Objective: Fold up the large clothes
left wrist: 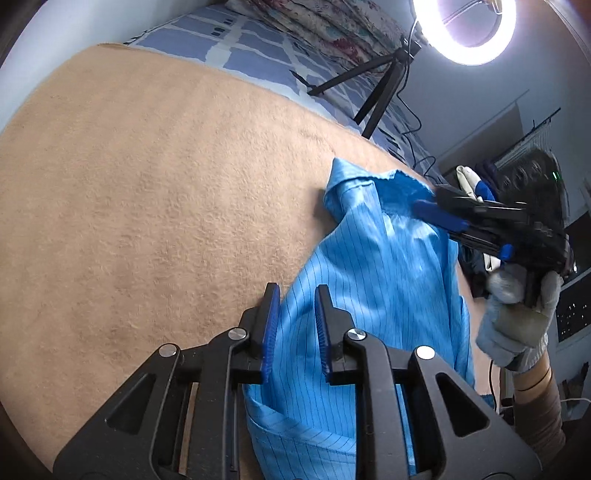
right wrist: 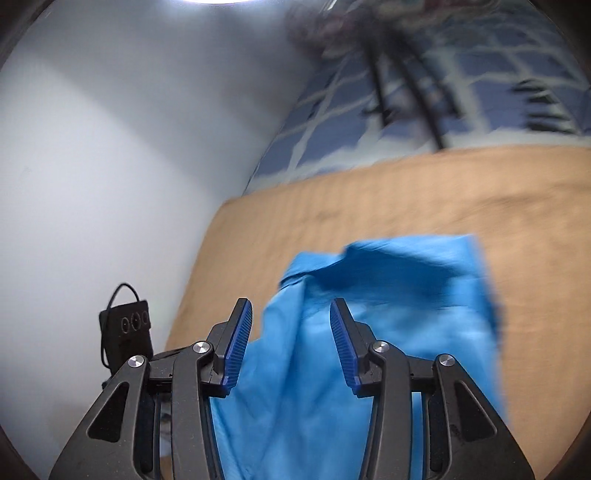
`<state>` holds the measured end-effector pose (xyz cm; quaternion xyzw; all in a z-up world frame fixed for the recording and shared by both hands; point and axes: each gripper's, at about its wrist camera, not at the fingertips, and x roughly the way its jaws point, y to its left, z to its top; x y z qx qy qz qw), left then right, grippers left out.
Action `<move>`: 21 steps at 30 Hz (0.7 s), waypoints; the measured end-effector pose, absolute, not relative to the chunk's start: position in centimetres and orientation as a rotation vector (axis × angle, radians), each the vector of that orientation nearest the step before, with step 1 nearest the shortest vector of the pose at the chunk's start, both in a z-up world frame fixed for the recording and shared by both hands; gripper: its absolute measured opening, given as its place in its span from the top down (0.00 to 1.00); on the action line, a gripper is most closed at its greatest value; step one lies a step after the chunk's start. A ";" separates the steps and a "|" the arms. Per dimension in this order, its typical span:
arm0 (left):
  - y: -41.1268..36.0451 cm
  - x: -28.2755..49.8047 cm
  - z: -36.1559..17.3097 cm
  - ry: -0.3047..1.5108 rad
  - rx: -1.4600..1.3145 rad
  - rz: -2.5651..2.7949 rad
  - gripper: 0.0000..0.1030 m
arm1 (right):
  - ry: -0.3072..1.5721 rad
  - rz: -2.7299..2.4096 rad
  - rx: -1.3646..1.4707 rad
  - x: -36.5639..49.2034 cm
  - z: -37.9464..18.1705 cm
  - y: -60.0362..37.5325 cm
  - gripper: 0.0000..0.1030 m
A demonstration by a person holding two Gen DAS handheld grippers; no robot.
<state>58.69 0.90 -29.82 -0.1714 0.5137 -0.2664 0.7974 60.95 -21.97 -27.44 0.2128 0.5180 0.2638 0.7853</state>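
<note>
Your left gripper (left wrist: 294,328) has its blue pads apart, and the blue pinstriped garment (left wrist: 373,295) passes between them without being pinched. The garment lies crumpled on the tan blanket (left wrist: 147,206), with its collar end raised at the far side. There your right gripper (left wrist: 436,214) meets the cloth at the collar; its fingers look close together, but the grip itself is not clear. Your gloved right hand (left wrist: 517,317) holds its handle. Behind, a ring light (left wrist: 465,29) stands on a black tripod (left wrist: 373,85) on the blue patterned bedsheet (left wrist: 236,40).
</note>
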 end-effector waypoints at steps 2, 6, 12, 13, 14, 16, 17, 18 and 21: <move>1.2 58.5 -29.9 1.100 -0.377 -0.575 0.84 | 1.144 0.535 0.391 61.4 -28.1 -20.3 0.59; 1.5 58.4 -30.0 1.088 -0.393 -0.589 0.84 | 1.168 0.511 0.462 62.4 -30.0 -19.0 0.59; 0.7 57.5 -29.9 1.050 -0.320 -0.592 0.99 | 1.129 0.474 0.475 62.3 -30.4 -17.9 0.99; 0.6 57.3 -29.7 1.034 -0.310 -0.587 1.00 | 1.105 0.455 0.431 62.0 -29.8 -17.7 1.00; 0.7 57.1 -29.5 1.017 -0.305 -0.577 1.00 | 1.085 0.446 0.404 61.9 -29.5 -17.8 1.00; 1.1 56.7 -29.2 0.989 -0.307 -0.559 1.00 | 1.027 0.417 0.385 61.3 -28.7 -18.4 1.00; 1.2 56.5 -29.2 0.979 -0.308 -0.552 1.00 | 1.012 0.405 0.395 61.1 -28.6 -18.8 1.00; 1.2 56.5 -29.2 0.981 -0.304 -0.552 1.00 | 1.008 0.390 0.399 61.1 -28.7 -19.2 1.00; 0.8 56.6 -29.4 0.996 -0.284 -0.543 1.00 | 1.034 0.430 0.429 60.8 -29.0 -19.7 0.99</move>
